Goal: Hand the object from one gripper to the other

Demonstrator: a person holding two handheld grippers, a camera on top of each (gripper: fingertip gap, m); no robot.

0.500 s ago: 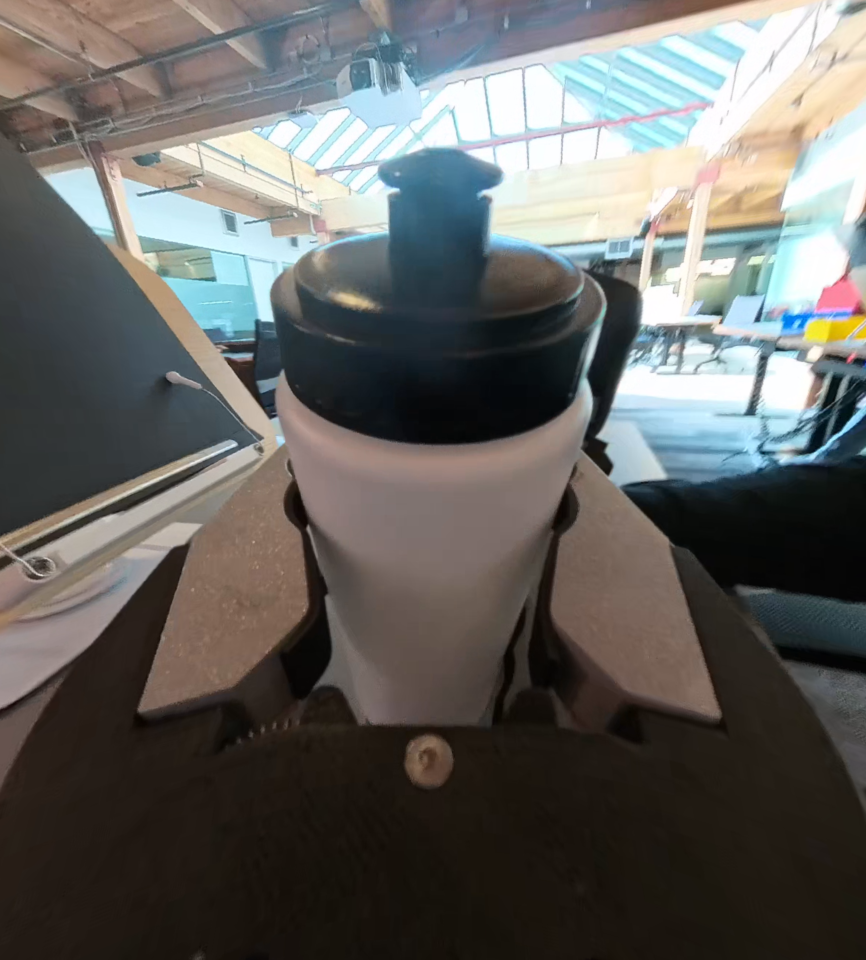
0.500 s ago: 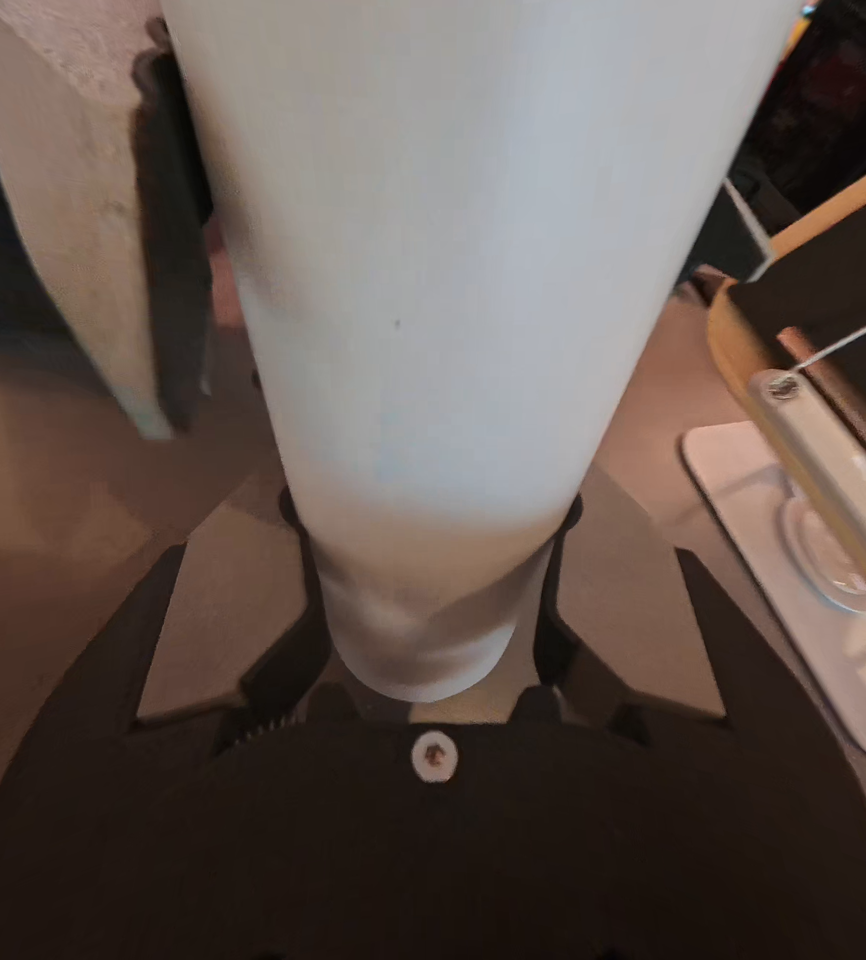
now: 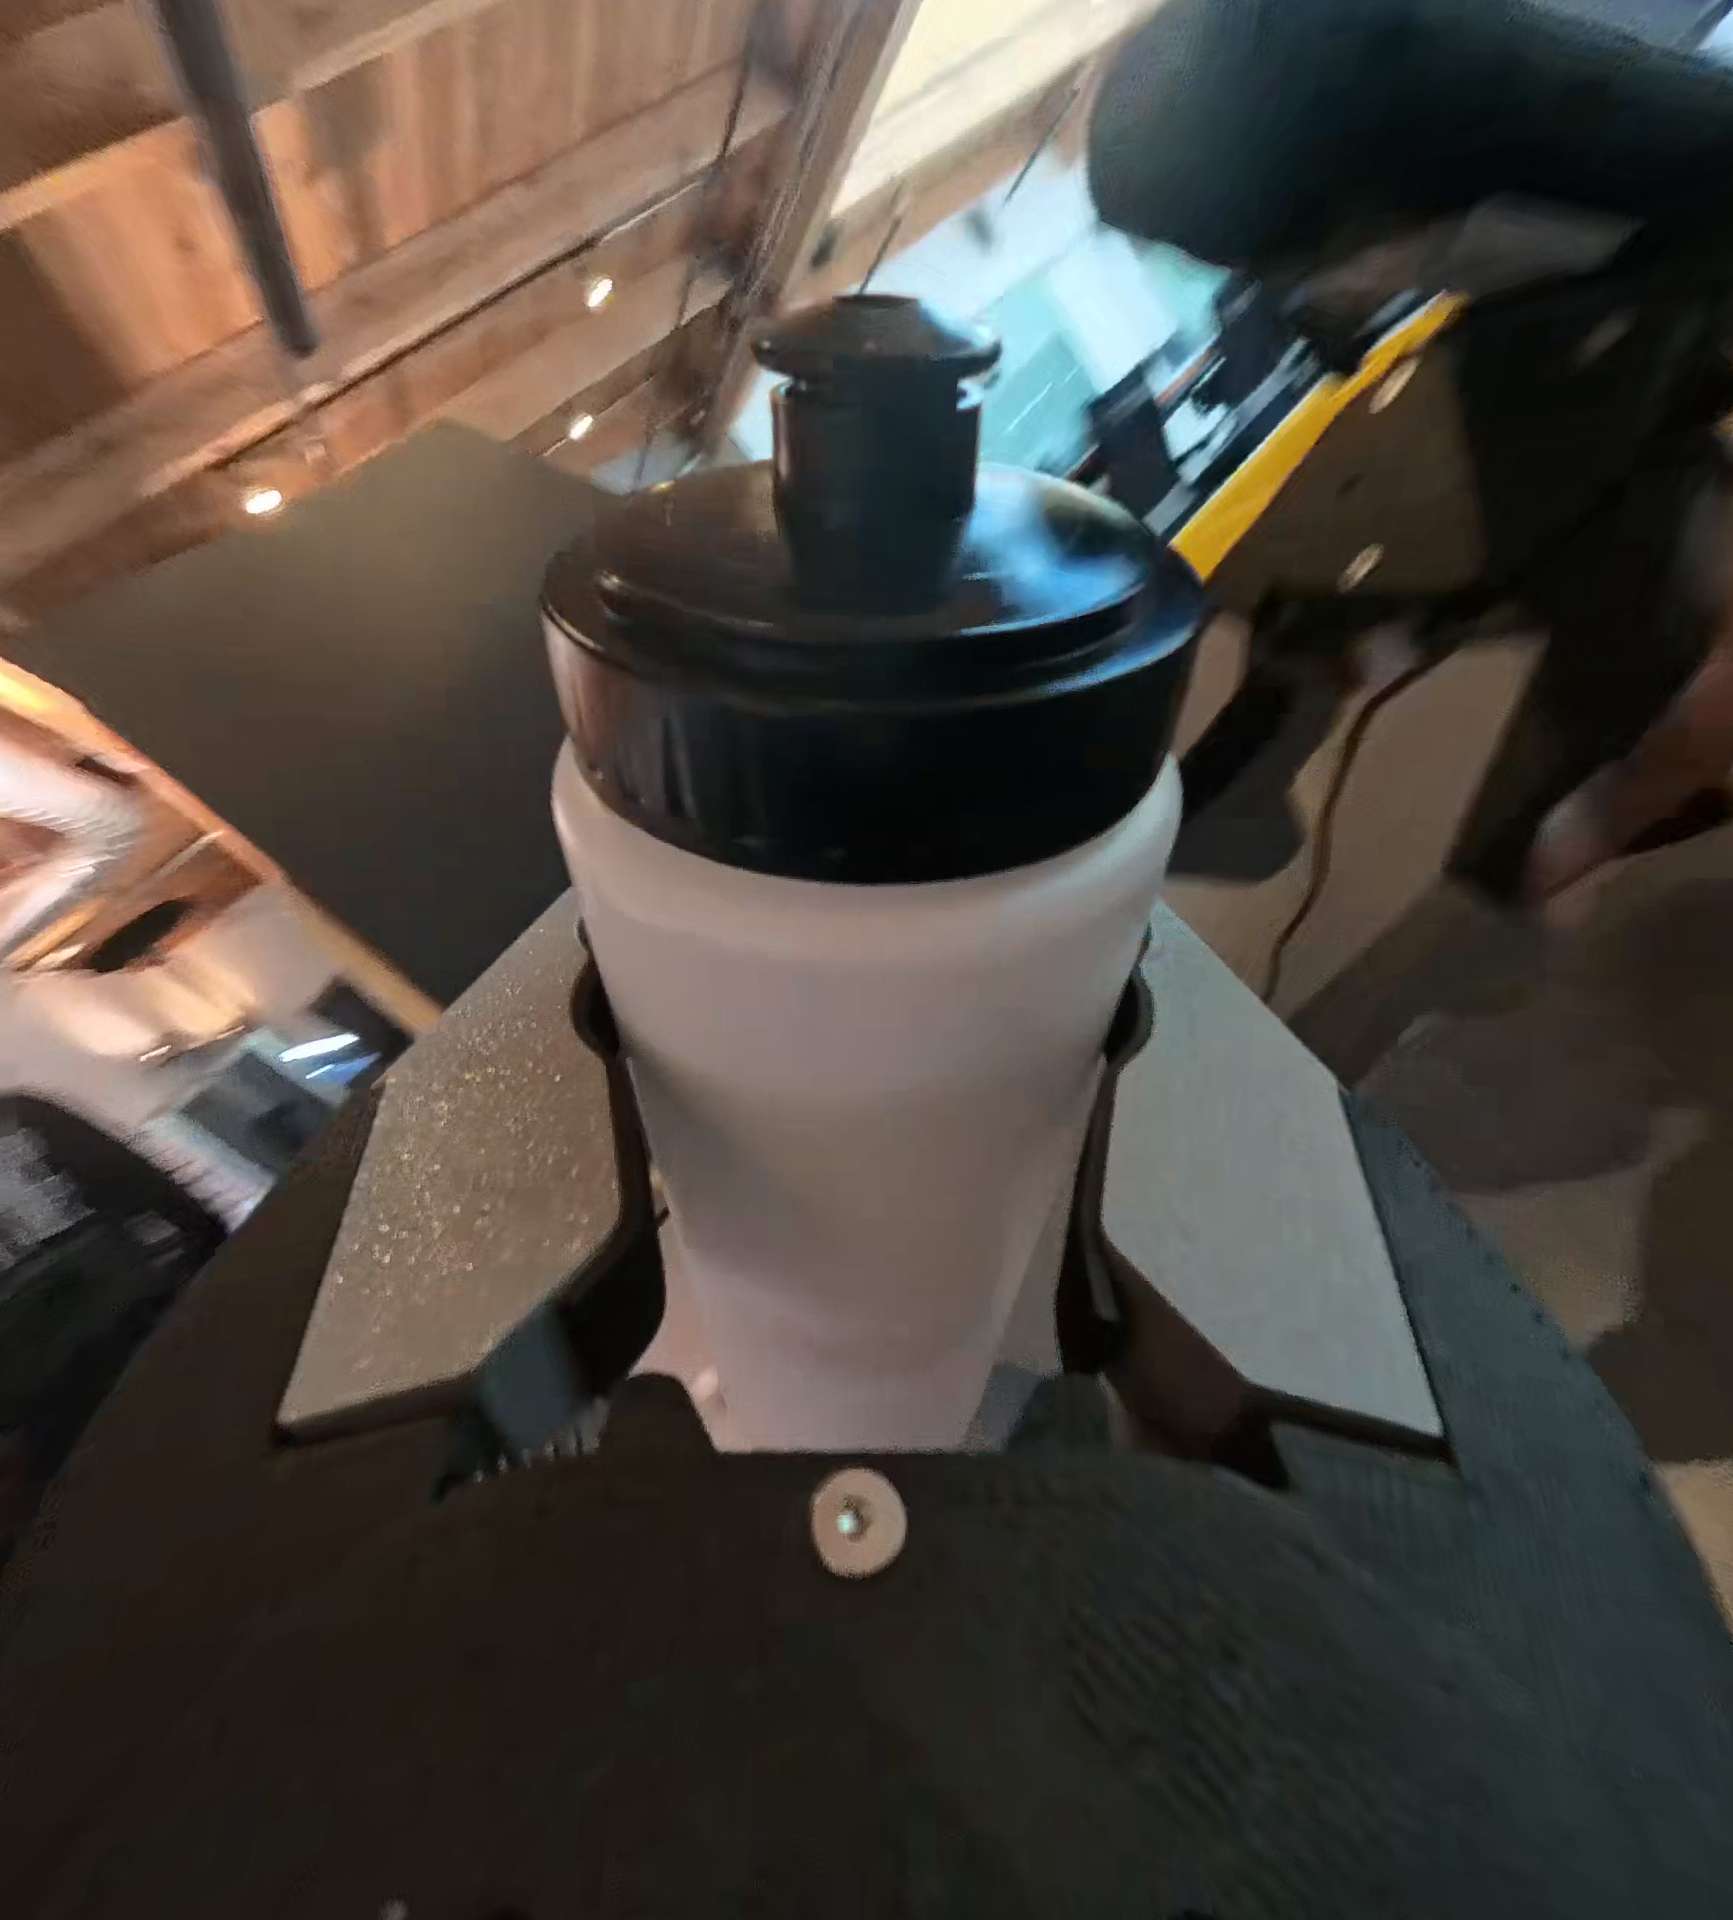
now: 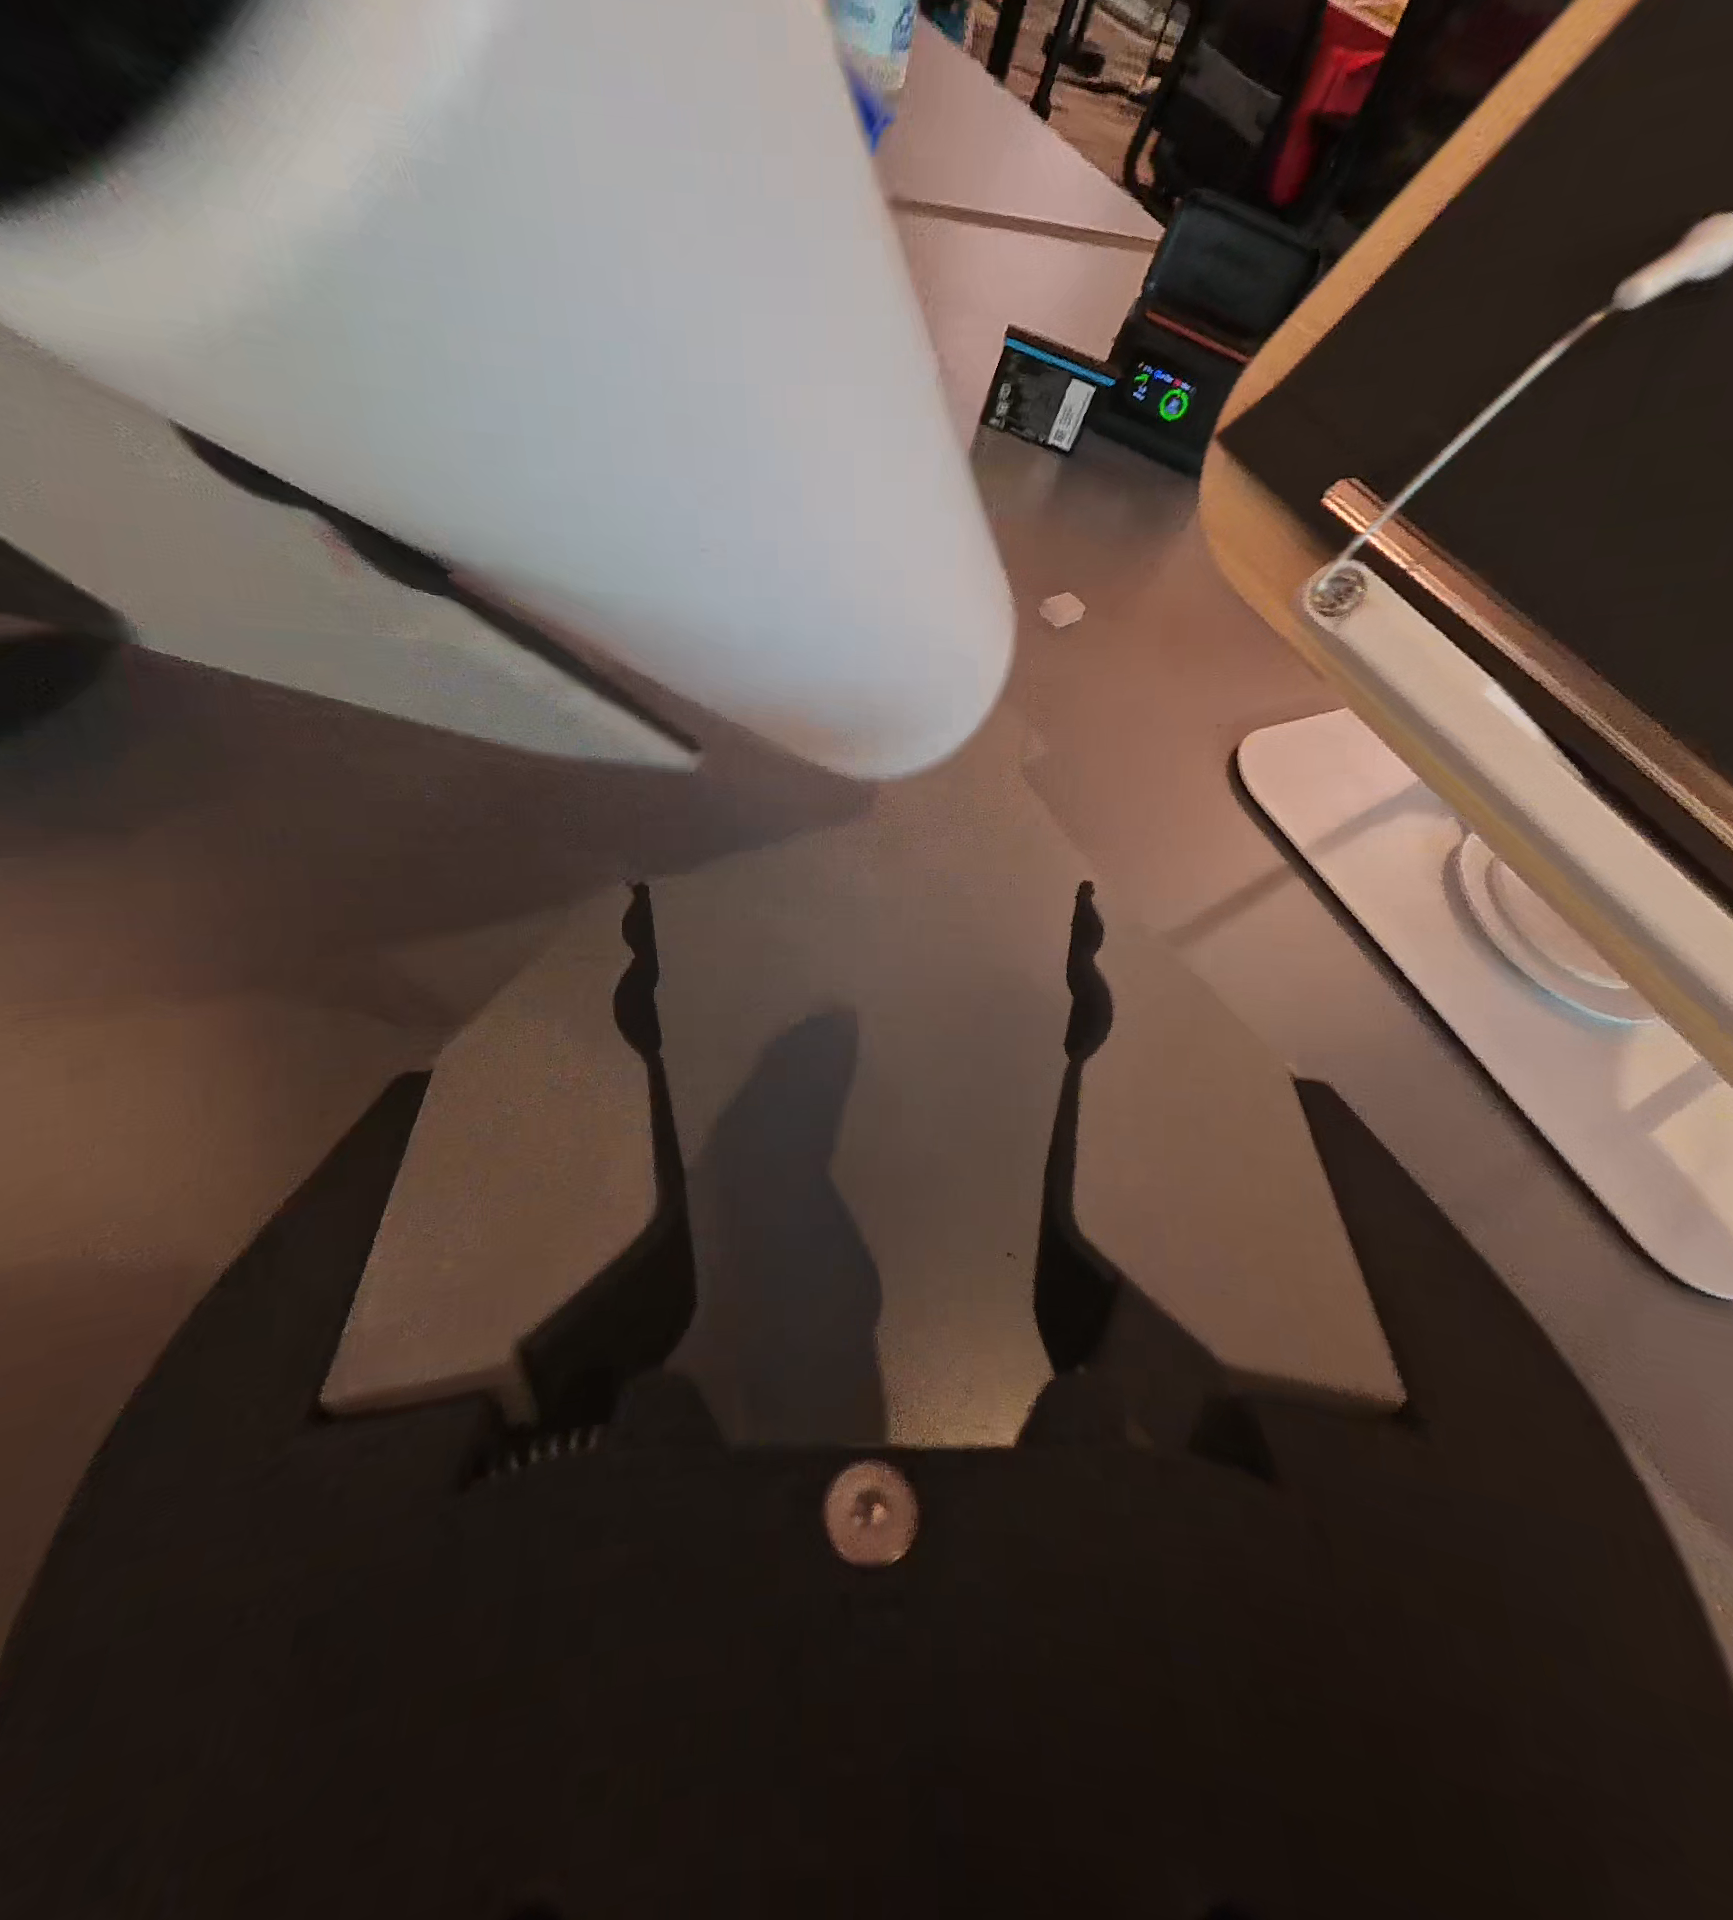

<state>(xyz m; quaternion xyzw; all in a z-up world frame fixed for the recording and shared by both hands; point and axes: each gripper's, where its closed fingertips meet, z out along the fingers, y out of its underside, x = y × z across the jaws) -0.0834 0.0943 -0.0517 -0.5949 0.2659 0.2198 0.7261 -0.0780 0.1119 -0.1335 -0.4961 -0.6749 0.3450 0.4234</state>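
left wrist view | L claw [image 3: 867,1039] pinching bottle [image 3: 862,1060] | R claw [image 4: 862,904] spread, empty

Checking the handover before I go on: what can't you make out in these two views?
- Bottle base: left wrist view, hidden behind the left gripper body.
- Bottle cap: right wrist view, cut off at the top-left edge, blurred.
- Right gripper: left wrist view, smeared by motion.
- Small screen: right wrist view, too small.

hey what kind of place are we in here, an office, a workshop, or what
Probably an open-plan workshop or lab office: exposed wooden ceiling beams overhead, a grey desk carrying a monitor on a white stand, and a small black device with a lit screen.
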